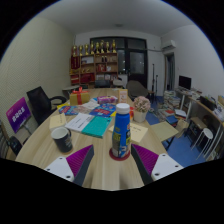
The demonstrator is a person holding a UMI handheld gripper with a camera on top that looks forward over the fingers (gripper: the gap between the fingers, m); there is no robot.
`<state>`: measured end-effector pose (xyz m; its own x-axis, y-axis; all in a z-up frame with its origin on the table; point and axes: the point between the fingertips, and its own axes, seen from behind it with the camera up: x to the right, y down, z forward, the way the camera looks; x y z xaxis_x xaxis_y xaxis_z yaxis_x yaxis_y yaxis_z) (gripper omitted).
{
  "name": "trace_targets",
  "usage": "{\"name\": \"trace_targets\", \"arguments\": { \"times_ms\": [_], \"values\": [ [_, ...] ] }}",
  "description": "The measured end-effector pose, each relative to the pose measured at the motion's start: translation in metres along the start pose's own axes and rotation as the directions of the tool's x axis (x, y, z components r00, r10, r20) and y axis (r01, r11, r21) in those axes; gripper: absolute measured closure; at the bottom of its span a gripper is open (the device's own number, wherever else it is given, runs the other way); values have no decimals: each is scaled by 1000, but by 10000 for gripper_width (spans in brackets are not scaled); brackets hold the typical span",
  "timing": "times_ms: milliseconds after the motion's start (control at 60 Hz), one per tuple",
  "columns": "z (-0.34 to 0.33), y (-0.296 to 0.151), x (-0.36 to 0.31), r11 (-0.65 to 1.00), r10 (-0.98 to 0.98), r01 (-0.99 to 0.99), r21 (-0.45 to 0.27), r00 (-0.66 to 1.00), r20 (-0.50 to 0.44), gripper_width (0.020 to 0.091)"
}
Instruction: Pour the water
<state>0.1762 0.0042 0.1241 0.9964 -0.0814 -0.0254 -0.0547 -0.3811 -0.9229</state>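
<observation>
A tall bottle (121,130) with a blue cap and a blue-and-white label stands upright on the wooden table (100,170). Its base sits on a reddish ring. My gripper (112,163) is open. The left pad (80,161) and the right pad (145,158) flank the bottle's base with a gap at each side. The bottle is at the fingertips, slightly right of the middle. A dark cup (62,139) stands on the table to the left, beyond the left finger.
A teal book (97,126), papers and several small items litter the table beyond the bottle. Chairs (40,102) line the left side, with a purple bag (18,113) nearby. Desks with monitors (185,100) stand at the right, and a shelf (95,62) lines the back wall.
</observation>
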Motion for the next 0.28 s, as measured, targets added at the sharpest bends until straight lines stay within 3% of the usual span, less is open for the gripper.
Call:
{"name": "trace_targets", "arguments": {
  "times_ms": [283],
  "values": [
    [-166, -12, -79, 999, -47, 45, -26, 996, -79, 276]
  ]
}}
